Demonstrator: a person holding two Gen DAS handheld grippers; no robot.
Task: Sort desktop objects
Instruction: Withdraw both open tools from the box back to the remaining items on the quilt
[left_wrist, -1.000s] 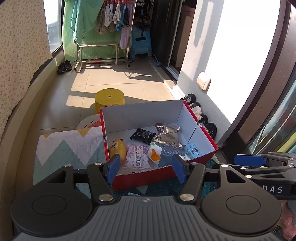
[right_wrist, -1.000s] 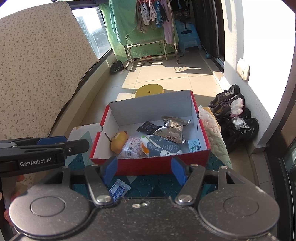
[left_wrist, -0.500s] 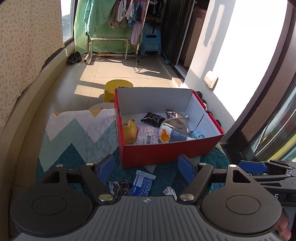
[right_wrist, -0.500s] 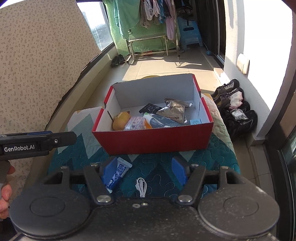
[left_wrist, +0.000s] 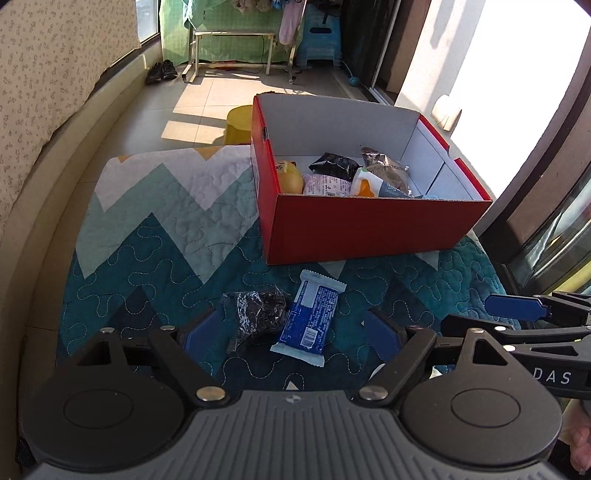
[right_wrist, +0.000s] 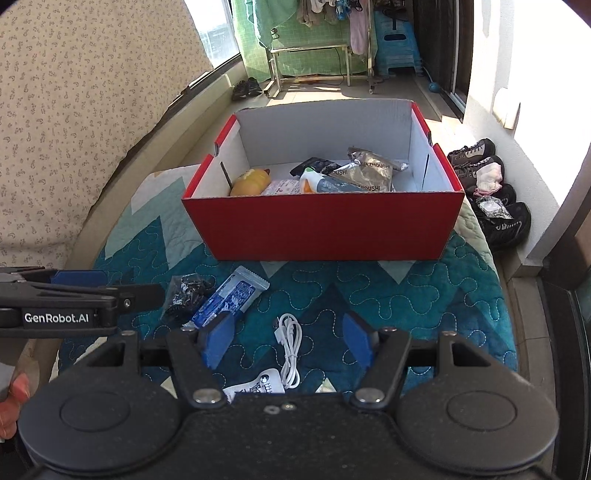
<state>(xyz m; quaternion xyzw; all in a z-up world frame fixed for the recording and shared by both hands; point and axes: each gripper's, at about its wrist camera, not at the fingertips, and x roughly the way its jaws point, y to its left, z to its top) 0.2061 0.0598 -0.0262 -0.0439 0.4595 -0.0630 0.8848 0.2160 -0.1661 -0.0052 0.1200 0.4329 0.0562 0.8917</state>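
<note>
Now, left hand-held gripper (left_wrist: 290, 334): jaws opening, nothing pressed; the black crinkled packet (left_wrist: 258, 315) and blue-and-white wrapper (left_wrist: 310, 317) lie between and beyond the pads.
Right hand-held gripper (right_wrist: 286, 341): jaws apart, empty, above the white cable (right_wrist: 290, 349).
Red box (right_wrist: 325, 225): on the quilted surface (right_wrist: 424, 306), beyond the loose items; holds a yellow toy (right_wrist: 251, 181), a silver pouch (right_wrist: 369, 173) and other packets.
White tag (right_wrist: 255, 386): just beside the cable, partly hidden by the gripper body.
</note>
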